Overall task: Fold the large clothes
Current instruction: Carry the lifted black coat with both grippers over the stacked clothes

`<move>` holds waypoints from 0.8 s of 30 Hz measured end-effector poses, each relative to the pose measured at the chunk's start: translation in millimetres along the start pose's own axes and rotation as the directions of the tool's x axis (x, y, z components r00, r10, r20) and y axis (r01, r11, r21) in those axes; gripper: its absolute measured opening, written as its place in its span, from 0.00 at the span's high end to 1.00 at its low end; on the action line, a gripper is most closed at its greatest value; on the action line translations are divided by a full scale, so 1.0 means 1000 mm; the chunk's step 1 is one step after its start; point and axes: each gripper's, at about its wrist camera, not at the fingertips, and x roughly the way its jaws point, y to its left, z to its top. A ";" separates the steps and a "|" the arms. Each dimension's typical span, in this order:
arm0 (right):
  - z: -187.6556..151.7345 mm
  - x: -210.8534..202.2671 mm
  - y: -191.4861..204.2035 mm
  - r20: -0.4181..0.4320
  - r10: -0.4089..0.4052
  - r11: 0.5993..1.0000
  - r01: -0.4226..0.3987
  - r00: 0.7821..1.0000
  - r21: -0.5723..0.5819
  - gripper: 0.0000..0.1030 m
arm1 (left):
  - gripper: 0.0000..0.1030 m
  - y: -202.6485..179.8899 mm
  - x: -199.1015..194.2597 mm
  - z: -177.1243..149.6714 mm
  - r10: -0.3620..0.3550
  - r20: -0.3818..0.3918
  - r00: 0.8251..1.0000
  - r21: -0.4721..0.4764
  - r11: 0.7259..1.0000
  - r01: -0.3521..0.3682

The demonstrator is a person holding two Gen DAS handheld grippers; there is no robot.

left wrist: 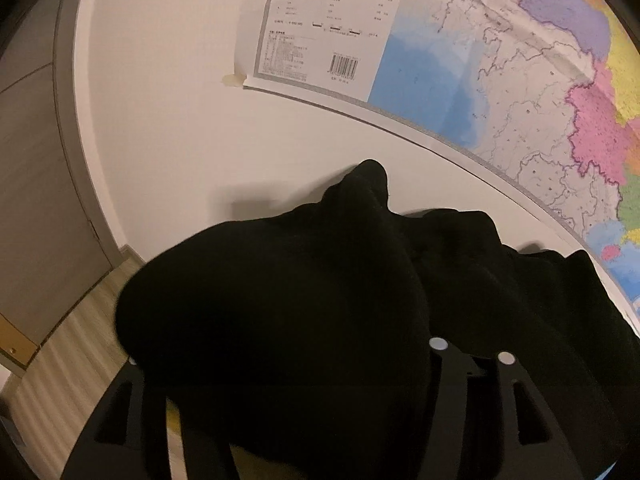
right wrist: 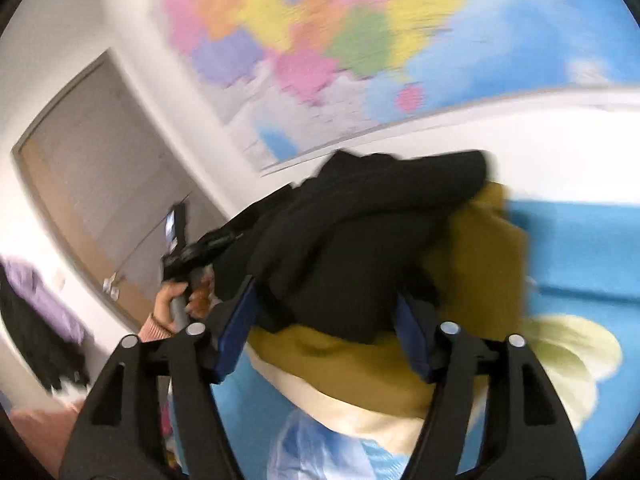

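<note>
Left gripper [left wrist: 280,364]: fingers mostly buried under black cloth; cannot tell whether clenched or released.
Right gripper [right wrist: 326,344]: blue-padded fingers spread apart, black cloth bulging between them; whether the pads actually pinch it cannot be told.
Black garment [right wrist: 352,248]: bunched and lifted, ribbed knit, draped over both grippers; heaped in front of the left wrist camera [left wrist: 288,296].
Mustard cloth [right wrist: 476,256]: just beneath and beside the black garment, touching it.
Cream cloth [right wrist: 360,416]: under the mustard layer.
Blue surface [right wrist: 580,248]: beneath the pile.
Person's hand [right wrist: 172,300]: at left, gripping the other tool's handle.
Wall map [left wrist: 500,80]: taped to white wall behind.
Door [right wrist: 92,168]: far left.
</note>
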 end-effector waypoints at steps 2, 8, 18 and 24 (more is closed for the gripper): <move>0.003 0.000 -0.017 0.000 0.009 0.996 -0.009 1.000 0.083 0.29 | 0.42 0.001 -0.002 0.001 -0.006 0.002 1.000 -0.008 1.000 0.006; 0.036 0.000 0.022 0.051 -0.027 0.987 0.035 0.998 -0.155 0.88 | 0.41 -0.007 -0.021 0.006 0.007 -0.010 1.000 0.008 1.000 -0.007; -0.010 0.036 0.030 -0.071 -0.263 0.868 0.204 0.962 -0.452 0.93 | 0.34 -0.004 -0.038 -0.015 0.038 0.032 0.999 0.062 0.997 -0.040; 0.023 0.001 0.002 -0.053 -0.099 0.975 0.087 0.994 -0.203 0.54 | 0.29 -0.006 -0.082 -0.024 0.039 0.138 0.990 0.102 0.993 -0.054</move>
